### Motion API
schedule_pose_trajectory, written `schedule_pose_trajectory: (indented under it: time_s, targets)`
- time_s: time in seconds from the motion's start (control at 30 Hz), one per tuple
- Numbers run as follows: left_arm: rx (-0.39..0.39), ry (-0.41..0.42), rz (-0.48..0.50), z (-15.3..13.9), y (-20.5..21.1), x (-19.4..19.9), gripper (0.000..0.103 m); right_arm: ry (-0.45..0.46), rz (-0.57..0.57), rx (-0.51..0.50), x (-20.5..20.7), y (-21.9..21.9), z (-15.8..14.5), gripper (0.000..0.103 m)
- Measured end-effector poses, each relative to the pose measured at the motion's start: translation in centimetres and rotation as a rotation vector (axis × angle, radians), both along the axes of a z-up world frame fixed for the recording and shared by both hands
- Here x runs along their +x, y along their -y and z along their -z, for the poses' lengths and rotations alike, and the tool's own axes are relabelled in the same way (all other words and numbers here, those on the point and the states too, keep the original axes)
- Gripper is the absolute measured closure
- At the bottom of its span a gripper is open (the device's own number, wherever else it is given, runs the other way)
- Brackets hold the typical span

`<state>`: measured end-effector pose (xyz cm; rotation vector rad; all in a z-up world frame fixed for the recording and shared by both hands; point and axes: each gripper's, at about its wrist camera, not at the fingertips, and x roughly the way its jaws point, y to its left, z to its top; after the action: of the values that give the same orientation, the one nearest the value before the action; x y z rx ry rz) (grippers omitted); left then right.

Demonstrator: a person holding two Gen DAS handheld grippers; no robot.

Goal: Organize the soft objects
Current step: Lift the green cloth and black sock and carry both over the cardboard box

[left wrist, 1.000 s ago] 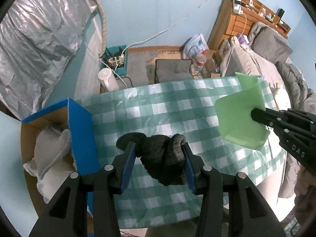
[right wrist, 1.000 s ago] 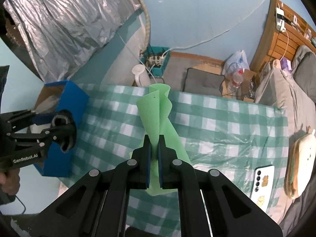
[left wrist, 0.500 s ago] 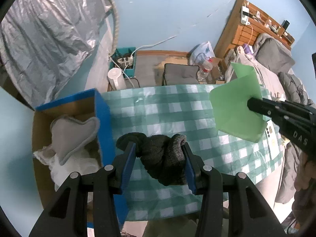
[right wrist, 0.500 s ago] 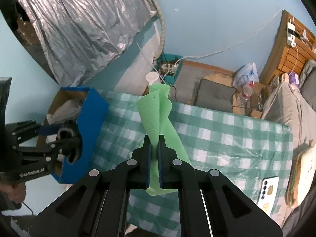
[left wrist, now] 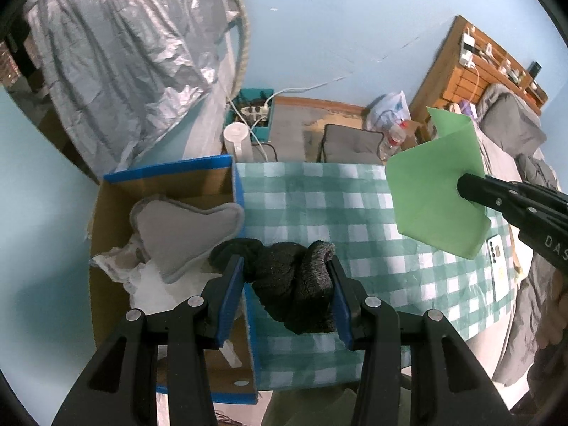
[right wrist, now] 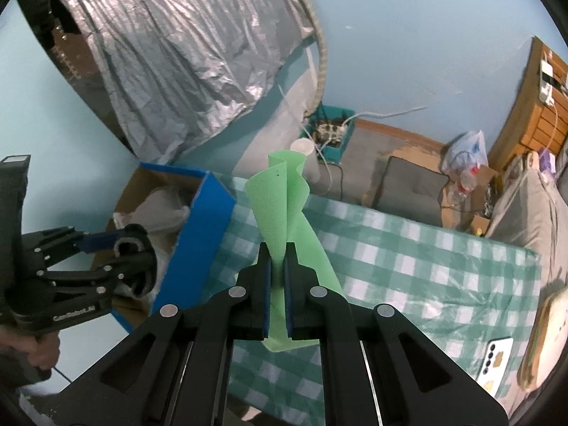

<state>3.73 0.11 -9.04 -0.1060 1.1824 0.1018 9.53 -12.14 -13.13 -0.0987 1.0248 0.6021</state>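
My left gripper (left wrist: 287, 277) is shut on a dark knitted sock bundle (left wrist: 294, 291) and holds it in the air over the right wall of the blue cardboard box (left wrist: 167, 174). A grey heart-shaped cushion (left wrist: 184, 234) and white cloth (left wrist: 152, 284) lie in the box. My right gripper (right wrist: 277, 259) is shut on a folded green foam sheet (right wrist: 280, 209), held above the checked tablecloth (right wrist: 408, 266). The left gripper (right wrist: 131, 252) shows at the left of the right wrist view, beside the box (right wrist: 206, 227). The green sheet (left wrist: 436, 191) also shows in the left wrist view.
A phone (left wrist: 498, 269) lies near the table's right edge, with a cream plush pad (right wrist: 543, 337) beside it. Beyond the table are a white kettle (left wrist: 236, 138), a power strip box (left wrist: 252, 110), a grey floor cushion (left wrist: 351, 142), a bed and wooden headboard (left wrist: 479, 60).
Both grippers have moved left with their loads. The box has come nearer, and the sock bundle now hangs over the box's right wall.
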Motion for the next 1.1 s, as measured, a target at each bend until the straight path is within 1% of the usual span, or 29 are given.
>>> schedule_pose_trajectory:
  time_s: [0.37, 0.57, 1.1]
  targets:
    - [-0.01, 0.018, -0.099, -1.2, -3.6, -1.9, 0.056, 0.006, -0.079, 0.012, -0.7, -3.8, -1.1, 0.097]
    - [-0.016, 0.02, -0.157, -1.4, -6.1, -3.3, 0.056, 0.003, -0.124, 0.01, -1.0, -6.5, -1.1, 0.097]
    - [-0.021, 0.007, -0.287, -0.3, -13.4, -6.3, 0.056, -0.006, -0.25, 0.003, -1.9, -14.8, -0.5, 0.097]
